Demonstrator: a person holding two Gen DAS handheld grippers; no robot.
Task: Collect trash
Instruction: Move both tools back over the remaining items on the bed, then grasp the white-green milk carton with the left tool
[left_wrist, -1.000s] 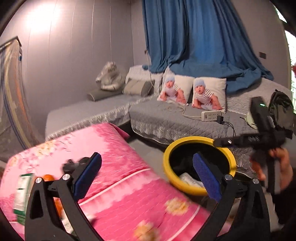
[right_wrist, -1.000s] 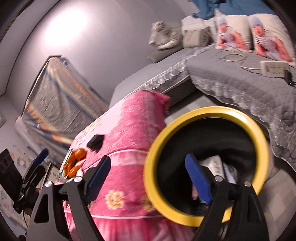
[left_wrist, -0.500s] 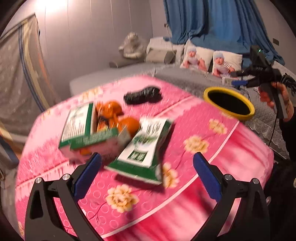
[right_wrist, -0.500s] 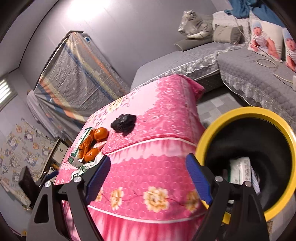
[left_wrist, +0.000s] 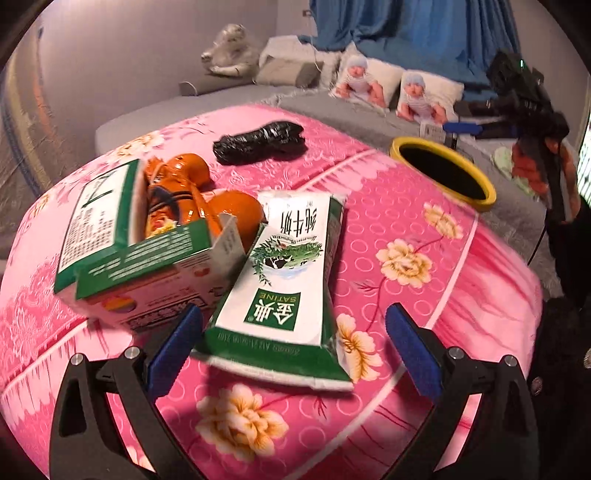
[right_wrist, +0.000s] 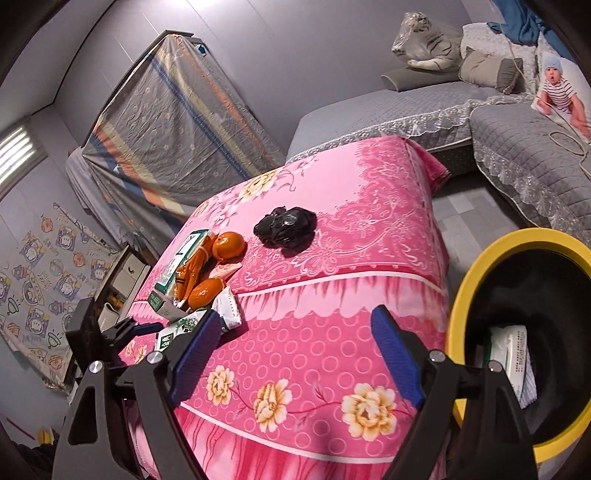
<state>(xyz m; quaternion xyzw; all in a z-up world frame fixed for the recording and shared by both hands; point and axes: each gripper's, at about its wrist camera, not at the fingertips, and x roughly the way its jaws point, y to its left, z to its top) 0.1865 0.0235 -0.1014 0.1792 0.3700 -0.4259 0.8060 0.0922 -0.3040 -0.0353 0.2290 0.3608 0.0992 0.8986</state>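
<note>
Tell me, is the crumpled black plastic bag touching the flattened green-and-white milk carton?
Apart. The left wrist view shows pink floral cloth between the bag and carton.

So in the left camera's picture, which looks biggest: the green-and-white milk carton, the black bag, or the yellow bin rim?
1. Milk carton, though it is nearest the camera, which inflates it.
2. Yellow bin rim and black bag look about alike; no ranking.

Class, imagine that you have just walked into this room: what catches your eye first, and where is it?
The bright pink flowered cloth over the table dominates both views. On it lies a clutter of trash: a flattened green-and-white milk carton nearest the open left gripper, an opened green box with orange wrappers behind it, and a crumpled black bag further back. A yellow-rimmed bin stands beside the table.
</note>
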